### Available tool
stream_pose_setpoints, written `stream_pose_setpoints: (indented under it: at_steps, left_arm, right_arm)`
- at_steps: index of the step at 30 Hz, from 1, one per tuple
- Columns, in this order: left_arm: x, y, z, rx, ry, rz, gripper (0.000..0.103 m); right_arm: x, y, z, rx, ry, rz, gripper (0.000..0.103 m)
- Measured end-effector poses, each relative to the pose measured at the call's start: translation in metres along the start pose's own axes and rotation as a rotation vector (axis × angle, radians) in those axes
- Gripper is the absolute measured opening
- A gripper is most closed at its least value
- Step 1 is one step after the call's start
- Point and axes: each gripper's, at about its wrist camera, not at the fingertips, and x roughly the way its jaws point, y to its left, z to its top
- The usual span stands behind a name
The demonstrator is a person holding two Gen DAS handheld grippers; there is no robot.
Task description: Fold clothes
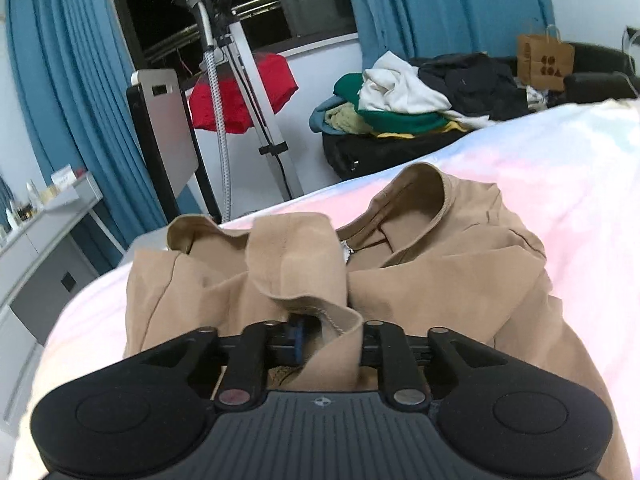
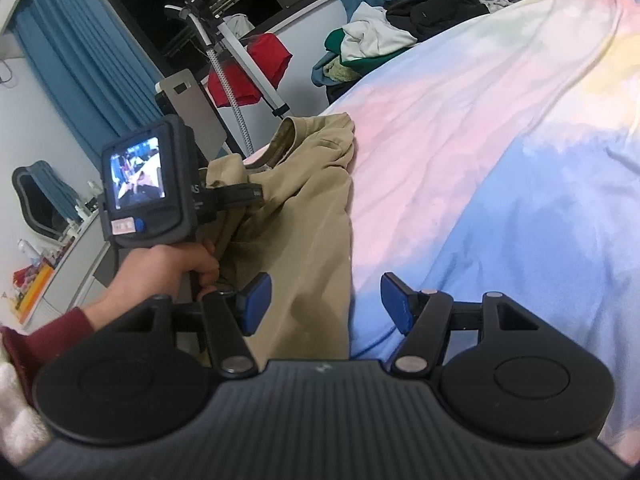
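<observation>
Your tan shirt (image 1: 420, 256) lies crumpled on the bed (image 1: 540, 184), on the pastel pink-and-blue bedspread, near the bed's edge with its collar towards the far side.

Your left hand-held gripper (image 1: 320, 334) sits low over the shirt. A fold of the tan cloth runs between its jaws and drapes over the right one; a blue pad shows on the left side of the gap. You cannot tell from these views whether the pads are pressing on the cloth. In the right wrist view your left hand (image 2: 172, 268) holds that gripper's handle, with a dark red sleeve (image 2: 52, 328) at the wrist, and its fingers reach into the bunched cloth near the collar.

Your right hand-held gripper (image 2: 326, 304) is released, its blue pads standing wide apart. The shirt's lower edge lies between them, nearer the left pad, with bedspread under the right one.

Beyond the bed there is a heap of clothes (image 1: 400, 100), a paper bag (image 1: 546, 60), blue curtains (image 1: 80, 80) and a garment steamer (image 1: 216, 60).
</observation>
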Motion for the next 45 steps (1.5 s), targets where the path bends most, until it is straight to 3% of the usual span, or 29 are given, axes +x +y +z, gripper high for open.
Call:
stream_pose_setpoints:
  at_steps: [1, 3, 4, 6, 10, 13, 15, 19, 23, 25, 29, 32, 35, 36, 37, 38, 42, 45]
  left_arm:
    - [-0.006, 0.006, -0.001, -0.013, -0.002, -0.006, 0.048]
    - [-0.022, 0.02, -0.004, -0.044, -0.011, -0.033, 0.068]
    - [-0.032, 0.026, -0.005, -0.062, -0.019, -0.057, 0.073]
    - [-0.059, 0.042, -0.009, -0.098, -0.043, -0.129, 0.073]
    - [-0.139, 0.097, -0.032, -0.27, -0.078, -0.245, 0.078]
    - [-0.193, 0.144, -0.067, -0.366, -0.047, -0.3, 0.08]
    - [-0.221, 0.171, -0.096, -0.393, 0.001, -0.304, 0.08]
    - [-0.254, 0.223, -0.165, -0.457, 0.19, -0.338, 0.08]
    - [-0.26, 0.261, -0.218, -0.632, 0.367, -0.411, 0.074]
    - [-0.262, 0.269, -0.231, -0.67, 0.403, -0.443, 0.074]
    - [-0.26, 0.258, -0.229, -0.572, 0.481, -0.549, 0.074]
    - [-0.258, 0.234, -0.226, -0.417, 0.563, -0.561, 0.072]
    - [-0.261, 0.216, -0.22, -0.267, 0.591, -0.484, 0.048]
    - [-0.263, 0.211, -0.218, -0.216, 0.592, -0.453, 0.033]
    - [-0.271, 0.205, -0.214, -0.163, 0.572, -0.429, 0.011]
    - [-0.28, 0.201, -0.209, -0.124, 0.545, -0.411, 0.005]
    - [-0.327, 0.179, -0.186, 0.032, 0.427, -0.346, 0.004]
    - [-0.36, 0.151, -0.167, 0.073, 0.396, -0.345, 0.004]
  right_arm:
    - [0.0, 0.002, -0.001, -0.01, -0.004, 0.004, 0.064]
    - [0.0, 0.004, -0.002, -0.026, -0.008, 0.011, 0.064]
    - [0.001, 0.005, -0.002, -0.031, -0.01, 0.015, 0.064]
    - [0.001, 0.006, -0.003, -0.031, -0.008, 0.021, 0.064]
    - [-0.006, 0.003, -0.004, -0.017, -0.021, 0.04, 0.064]
    - [-0.014, 0.001, -0.005, -0.005, -0.021, 0.058, 0.064]
    - [-0.019, 0.001, -0.006, -0.006, -0.025, 0.068, 0.064]
    - [-0.033, 0.006, -0.011, -0.032, -0.021, 0.087, 0.064]
    - [-0.053, 0.015, -0.019, -0.081, 0.013, 0.111, 0.064]
    - [-0.068, 0.02, -0.024, -0.087, 0.034, 0.139, 0.064]
    - [-0.107, 0.025, -0.035, -0.1, 0.029, 0.149, 0.064]
    - [-0.134, 0.026, -0.044, -0.11, 0.022, 0.144, 0.064]
    - [-0.142, 0.016, -0.058, -0.093, 0.049, 0.087, 0.064]
    - [-0.142, 0.012, -0.062, -0.082, 0.065, 0.07, 0.064]
    - [-0.141, 0.008, -0.064, -0.073, 0.081, 0.055, 0.064]
    - [-0.139, 0.006, -0.066, -0.071, 0.095, 0.039, 0.064]
    - [-0.127, 0.006, -0.068, -0.083, 0.132, 0.004, 0.064]
    - [-0.12, 0.004, -0.071, -0.082, 0.163, -0.007, 0.064]
